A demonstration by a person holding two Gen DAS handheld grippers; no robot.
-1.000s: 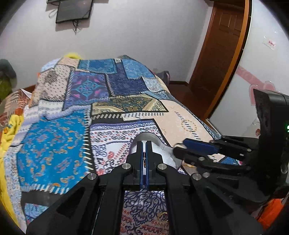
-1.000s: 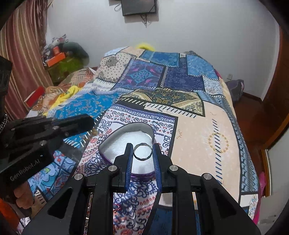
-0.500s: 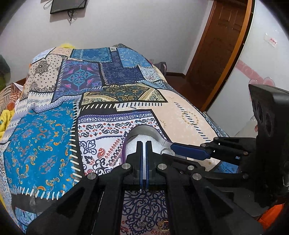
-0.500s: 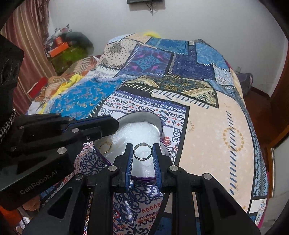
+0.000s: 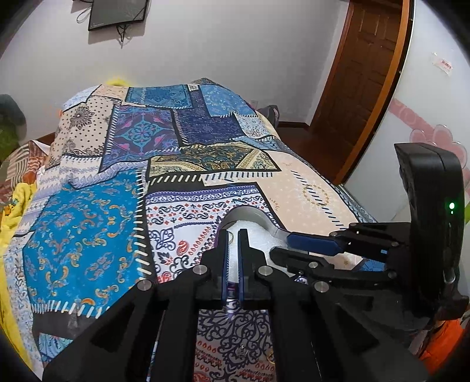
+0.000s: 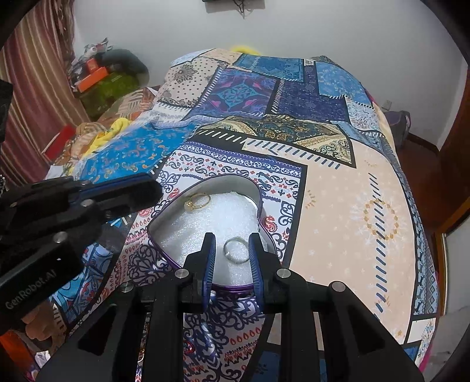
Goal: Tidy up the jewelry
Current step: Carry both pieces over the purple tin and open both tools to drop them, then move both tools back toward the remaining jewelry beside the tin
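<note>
A heart-shaped purple tin (image 6: pixel 262 205) lined with white foam sits on the patchwork bedspread (image 6: pixel 337 211). A gold ring (image 6: pixel 197 201) lies on the foam at the tin's far left. A silver ring (image 6: pixel 235 251) lies on the foam between my right gripper's (image 6: pixel 231 249) fingers, which stand apart and do not press it. My left gripper (image 5: pixel 232 245) hovers over the tin (image 5: pixel 245 214), its jaws slightly apart and empty, with the gold ring (image 5: pixel 231 235) just past its tips. It also shows in the right wrist view (image 6: pixel 129 194), left of the tin.
Small trinkets (image 5: pixel 242 351) lie on the bedspread near the front edge. Clutter and boxes (image 6: pixel 97 73) sit by the curtain at the left. A wooden door (image 5: pixel 364 85) stands at the right. A screen (image 5: pixel 117 13) hangs on the far wall.
My right gripper has opened and let the silver ring drop onto the foam. My left gripper has opened slightly, and the gold ring lies in the tin.
</note>
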